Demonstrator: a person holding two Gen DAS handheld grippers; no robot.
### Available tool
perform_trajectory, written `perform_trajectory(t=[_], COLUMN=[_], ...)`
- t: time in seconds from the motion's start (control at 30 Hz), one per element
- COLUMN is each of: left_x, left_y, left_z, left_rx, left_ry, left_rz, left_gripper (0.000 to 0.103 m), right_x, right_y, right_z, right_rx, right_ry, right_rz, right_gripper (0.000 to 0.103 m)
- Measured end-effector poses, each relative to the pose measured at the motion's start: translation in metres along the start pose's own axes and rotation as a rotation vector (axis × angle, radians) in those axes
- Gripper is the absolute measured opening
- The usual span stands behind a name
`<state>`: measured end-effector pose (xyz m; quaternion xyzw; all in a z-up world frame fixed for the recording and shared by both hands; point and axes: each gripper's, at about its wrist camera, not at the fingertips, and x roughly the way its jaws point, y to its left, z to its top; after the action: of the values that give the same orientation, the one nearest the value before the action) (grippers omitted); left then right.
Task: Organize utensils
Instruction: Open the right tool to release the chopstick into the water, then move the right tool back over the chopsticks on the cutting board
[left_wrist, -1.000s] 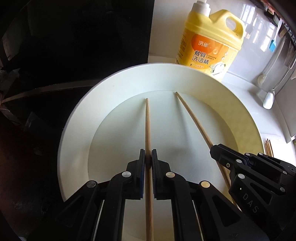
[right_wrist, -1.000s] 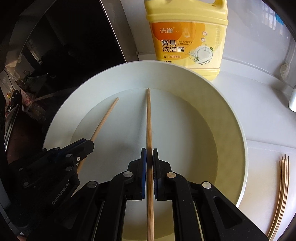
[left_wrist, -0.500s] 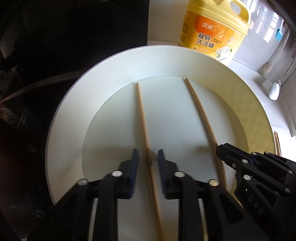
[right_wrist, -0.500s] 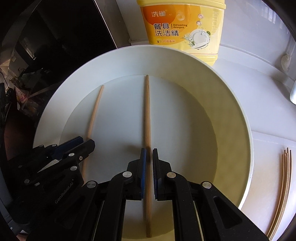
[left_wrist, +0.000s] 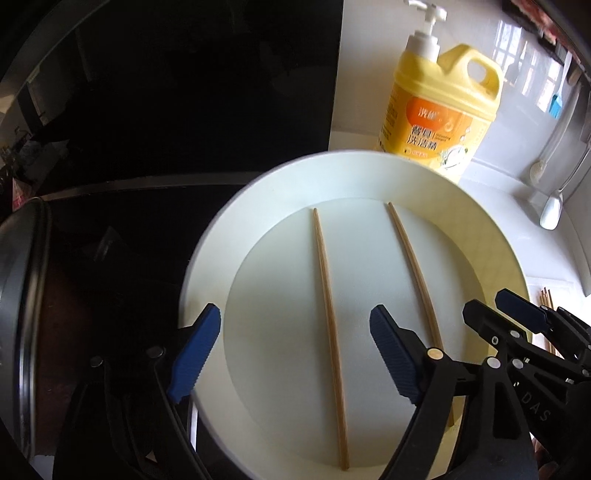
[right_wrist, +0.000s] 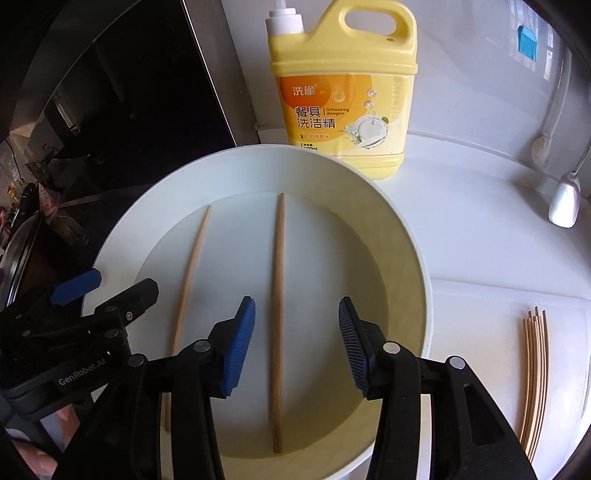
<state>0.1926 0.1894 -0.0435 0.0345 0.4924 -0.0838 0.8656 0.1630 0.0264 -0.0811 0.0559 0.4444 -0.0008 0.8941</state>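
I see a white counter (right_wrist: 480, 258) with 1 yellow soap jug (right_wrist: 343, 92). My white plate (right_wrist: 406, 266) holds 2 chopsticks (right_wrist: 277, 314), lying flat and apart. More sticks (right_wrist: 535, 376) lie beside it. My left gripper (left_wrist: 295, 350) and right gripper (right_wrist: 297, 343) tilt down, jaws opening, pinching nothing.

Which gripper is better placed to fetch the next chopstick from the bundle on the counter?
Right. The chopstick bundle lies just right of the right gripper; the left gripper sits across the plate.
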Motion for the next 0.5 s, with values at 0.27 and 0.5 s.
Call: perform_trajectory(t=[0.27, 0.5], left_x=[-0.027, -0.046], left_y=[-0.008, -0.042], left_z=[-0.004, -0.017], left_rx=[0.011, 0.042], left_ry=[-0.048, -0.073], left_rz=[0.004, -0.020], left_gripper=[0.090, 0.091], right_x=[-0.037, -0.068], right_y=[-0.011, -0.045], right_z=[-0.015, -0.047], right_rx=[0.006, 0.048], right_ry=[-0.047, -0.075], right_rz=[-0.018, -0.049], right_gripper=[0.056, 0.059])
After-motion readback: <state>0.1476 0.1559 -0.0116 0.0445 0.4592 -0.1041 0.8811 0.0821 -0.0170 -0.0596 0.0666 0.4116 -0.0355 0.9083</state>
